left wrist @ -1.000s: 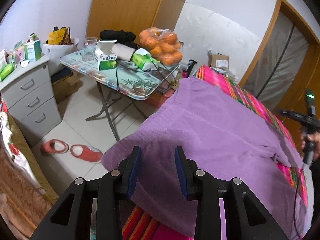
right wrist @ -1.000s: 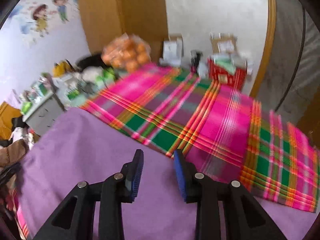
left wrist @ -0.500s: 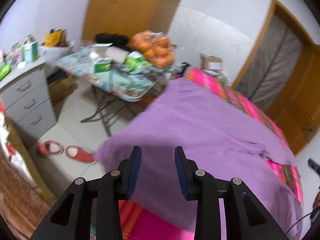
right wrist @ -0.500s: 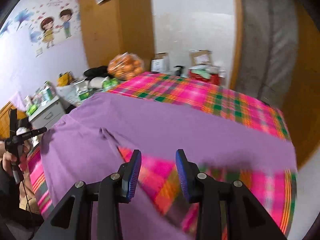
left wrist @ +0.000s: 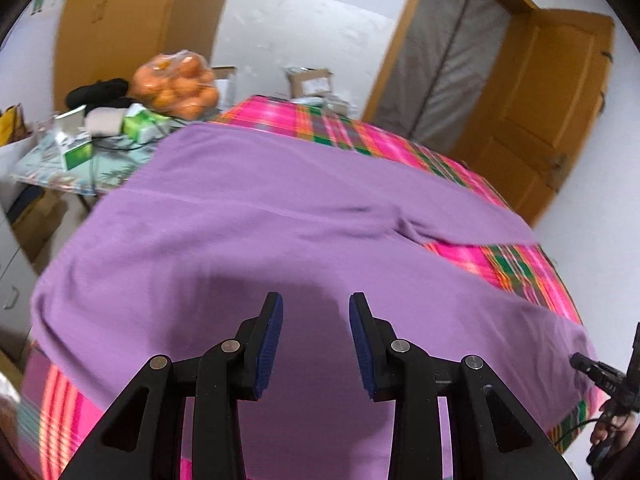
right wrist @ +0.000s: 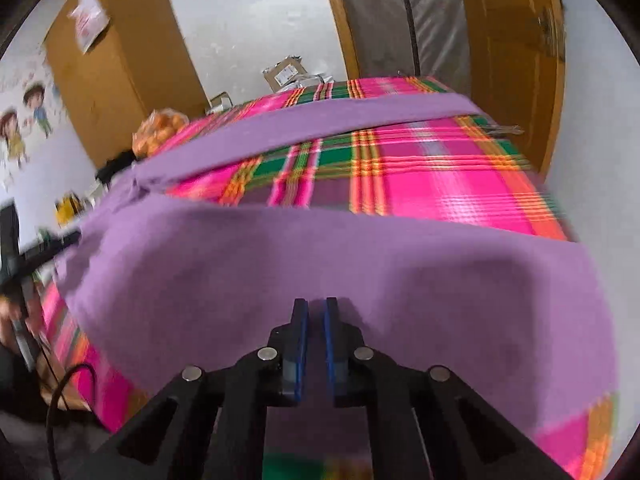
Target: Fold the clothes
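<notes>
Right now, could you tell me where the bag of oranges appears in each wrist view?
Left wrist view: the bag of oranges sits upper left, beyond the purple garment, beside the wardrobe.
Right wrist view: the same bag is small, left of centre, at the bed's far edge.
Shared landmark: the wardrobe behind it.

Purple garment (left wrist: 256,216) spread flat on pink plaid bed cover (right wrist: 420,176), two long sections splayed apart

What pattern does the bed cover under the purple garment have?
Pink, green and orange plaid bed cover, clearest in the right wrist view.
</notes>
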